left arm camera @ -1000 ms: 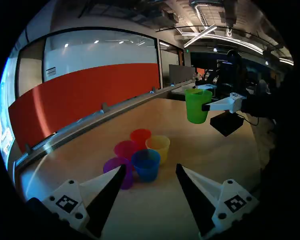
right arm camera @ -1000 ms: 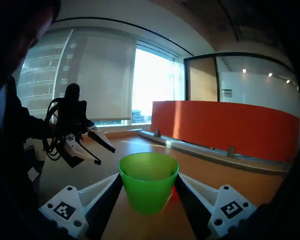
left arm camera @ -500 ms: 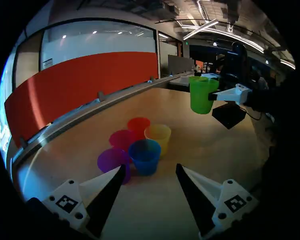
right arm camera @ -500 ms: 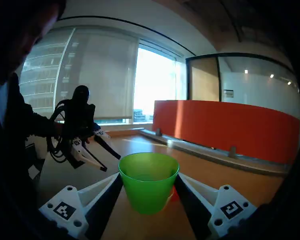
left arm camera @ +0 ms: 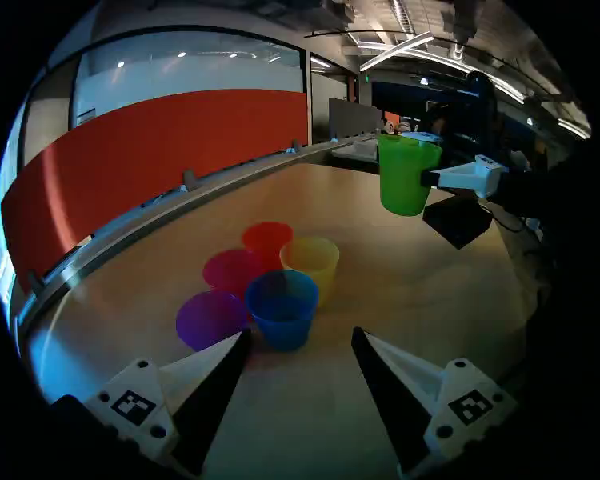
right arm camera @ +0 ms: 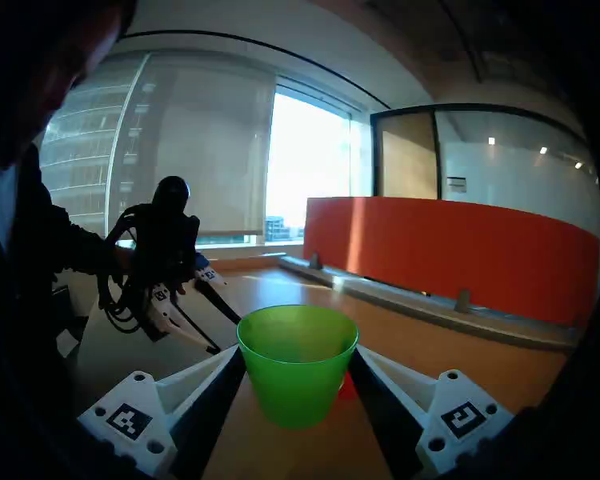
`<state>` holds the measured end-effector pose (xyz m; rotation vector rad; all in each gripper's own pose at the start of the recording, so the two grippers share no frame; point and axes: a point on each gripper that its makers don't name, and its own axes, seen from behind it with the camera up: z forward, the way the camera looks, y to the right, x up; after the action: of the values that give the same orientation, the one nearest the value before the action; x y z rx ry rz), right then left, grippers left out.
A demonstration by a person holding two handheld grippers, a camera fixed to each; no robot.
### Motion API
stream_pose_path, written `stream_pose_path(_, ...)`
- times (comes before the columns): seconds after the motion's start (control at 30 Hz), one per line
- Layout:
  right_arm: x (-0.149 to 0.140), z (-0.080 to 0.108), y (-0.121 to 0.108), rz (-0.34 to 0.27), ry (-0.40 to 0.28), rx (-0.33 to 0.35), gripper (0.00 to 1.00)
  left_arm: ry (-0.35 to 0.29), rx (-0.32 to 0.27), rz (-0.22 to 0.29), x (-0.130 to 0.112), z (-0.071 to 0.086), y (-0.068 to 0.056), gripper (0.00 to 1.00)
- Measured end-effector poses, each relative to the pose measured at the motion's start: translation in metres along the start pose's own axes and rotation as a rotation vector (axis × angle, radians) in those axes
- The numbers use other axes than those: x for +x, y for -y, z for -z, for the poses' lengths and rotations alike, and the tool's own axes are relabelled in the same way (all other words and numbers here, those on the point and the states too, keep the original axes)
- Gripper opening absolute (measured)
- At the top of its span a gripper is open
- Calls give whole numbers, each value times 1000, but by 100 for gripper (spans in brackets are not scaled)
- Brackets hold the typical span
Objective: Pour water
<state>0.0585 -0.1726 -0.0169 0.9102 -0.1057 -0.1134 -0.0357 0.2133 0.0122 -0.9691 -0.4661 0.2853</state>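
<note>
I am holding the translucent green plastic cup (right arm camera: pixel 298 376) upright between the fingers of my right gripper (right arm camera: pixel 297 354). Both fingers are pressing on its sides below the rim, and I am carrying it in the air well above the pale wooden table (left arm camera: pixel 412 280). I cannot tell whether water is lying inside it.

Below, five small plastic cups are standing packed together on the table. The blue cup (left arm camera: pixel 282 308) is nearest my left gripper (left arm camera: pixel 300 334), with the purple cup (left arm camera: pixel 208 318) just beside it. The magenta cup (left arm camera: pixel 232 270), yellow cup (left arm camera: pixel 310 262) and red-orange cup (left arm camera: pixel 266 238) are standing behind them. My left fingers are spread apart, grasping nothing, and hovering low in front of the blue cup.

I am judging the step in hand to be bringing the green cup over one receiving cup. To do it well, I am planning to lower its lip close to that cup's rim and tilt slowly. The neighbours are crowding in, so a loose stream could land in the wrong one. These light cups may shift, so my left fingers could be steadying the target.
</note>
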Motion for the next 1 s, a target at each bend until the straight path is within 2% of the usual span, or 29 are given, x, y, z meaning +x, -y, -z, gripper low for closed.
stream_pose_path(0.4, -5, 0, -7, 2, 12, -4, 89, 21, -25, 1, -9, -18, 0, 93)
stream_pose_path(1.0, -7, 2, -13, 6, 22, -8, 90, 34, -24, -3, -11, -37, 9, 93)
